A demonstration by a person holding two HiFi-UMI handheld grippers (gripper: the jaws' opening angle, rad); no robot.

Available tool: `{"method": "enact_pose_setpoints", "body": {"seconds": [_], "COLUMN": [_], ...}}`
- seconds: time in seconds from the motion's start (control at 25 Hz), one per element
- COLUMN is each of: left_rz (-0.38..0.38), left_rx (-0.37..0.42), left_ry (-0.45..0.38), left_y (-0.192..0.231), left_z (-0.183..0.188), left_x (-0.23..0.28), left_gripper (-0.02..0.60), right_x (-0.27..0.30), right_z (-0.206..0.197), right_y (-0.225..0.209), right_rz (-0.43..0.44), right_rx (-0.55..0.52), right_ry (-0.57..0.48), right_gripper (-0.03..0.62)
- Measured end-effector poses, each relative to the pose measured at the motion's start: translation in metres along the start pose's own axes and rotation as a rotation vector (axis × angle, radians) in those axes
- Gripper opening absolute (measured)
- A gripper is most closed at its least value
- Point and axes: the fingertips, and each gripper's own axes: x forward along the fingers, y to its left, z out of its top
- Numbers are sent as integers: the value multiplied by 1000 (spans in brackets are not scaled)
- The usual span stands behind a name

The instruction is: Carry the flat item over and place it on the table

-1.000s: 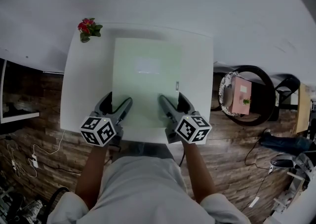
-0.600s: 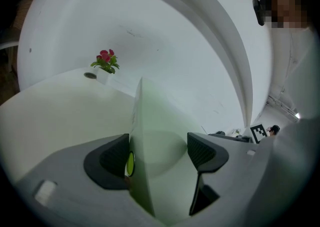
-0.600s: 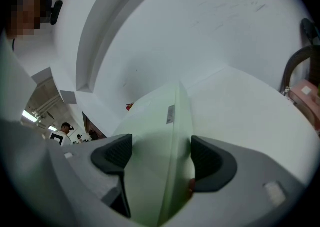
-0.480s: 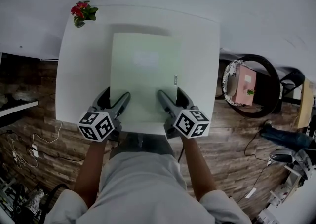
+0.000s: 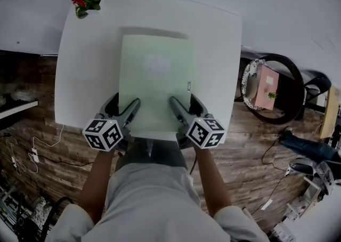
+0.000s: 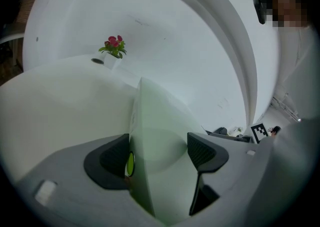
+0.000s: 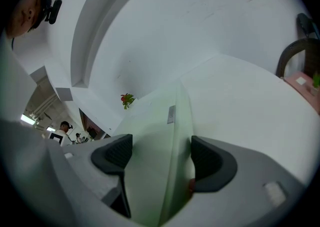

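Flowers point(image 5: 82, 2) at the far-left corner of the worktop point(image 5: 80, 75). Left claw point(image 5: 123, 107) clenched on the near edge of the pale green board point(image 5: 157, 75). Right claw point(image 5: 185, 105) clamps the same edge. Board is level over the worktop centre, with a shadow past its far edge. Can't tell if it touches down.

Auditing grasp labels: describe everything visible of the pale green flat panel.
The pale green flat panel is thin, rectangular, matte, with a paler central patch and a small grey tag near its right edge. It lies level over the white square table, shadow beyond its far edge. The left claw and right claw clamp its near edge.
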Motion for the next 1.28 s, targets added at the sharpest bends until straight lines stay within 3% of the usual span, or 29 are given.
{"method": "enact_pose_setpoints", "body": {"seconds": [0.72, 1.28], "left_rz": [-3, 5], "left_rx": [-16, -21], "left_ry": [-5, -57], "left_y": [10, 5], "left_z": [-13, -4], "left_x": [5, -10], "left_gripper": [365, 341], "right_x": [5, -12], "right_z": [-9, 2], "right_y": [-6, 3], "right_rz": [-23, -20], "right_rx": [-18, -107], "right_ry": [-2, -46], "right_gripper": [362, 362]}}
